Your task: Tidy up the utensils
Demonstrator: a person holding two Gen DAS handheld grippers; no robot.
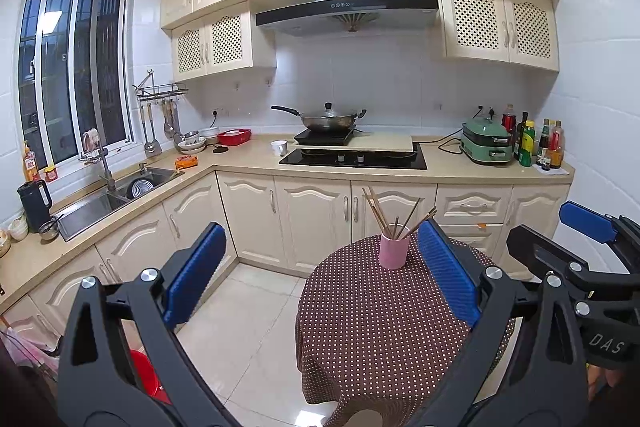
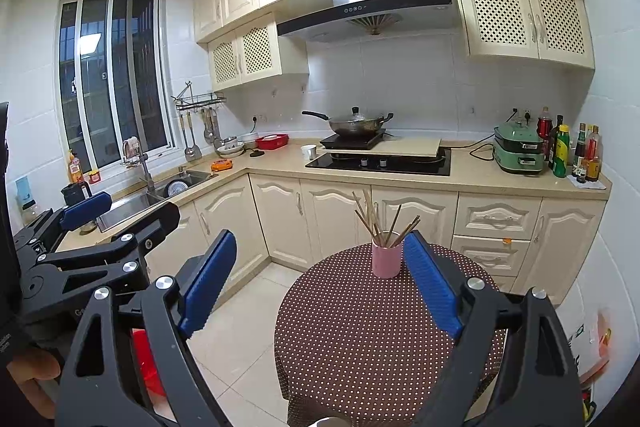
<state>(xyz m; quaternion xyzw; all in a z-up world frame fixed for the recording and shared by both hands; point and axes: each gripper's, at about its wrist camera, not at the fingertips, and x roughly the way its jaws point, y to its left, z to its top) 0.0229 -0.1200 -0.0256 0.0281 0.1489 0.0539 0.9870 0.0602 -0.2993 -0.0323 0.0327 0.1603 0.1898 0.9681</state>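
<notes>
A pink cup (image 1: 394,251) holding several wooden chopsticks (image 1: 378,213) stands at the far side of a round table with a brown polka-dot cloth (image 1: 380,327). It also shows in the right wrist view (image 2: 386,259) with its chopsticks (image 2: 376,217) on the same table (image 2: 360,339). My left gripper (image 1: 320,247) is open and empty, held above the near side of the table. My right gripper (image 2: 320,255) is open and empty, beside the left one. The right gripper shows at the right edge of the left wrist view (image 1: 588,227).
A kitchen counter (image 1: 248,157) runs behind the table, with a sink (image 1: 120,191), a wok (image 1: 328,119) on a cooker, a green appliance (image 1: 486,145) and bottles (image 1: 536,143). A red bucket (image 1: 144,371) stands on the tiled floor at the left.
</notes>
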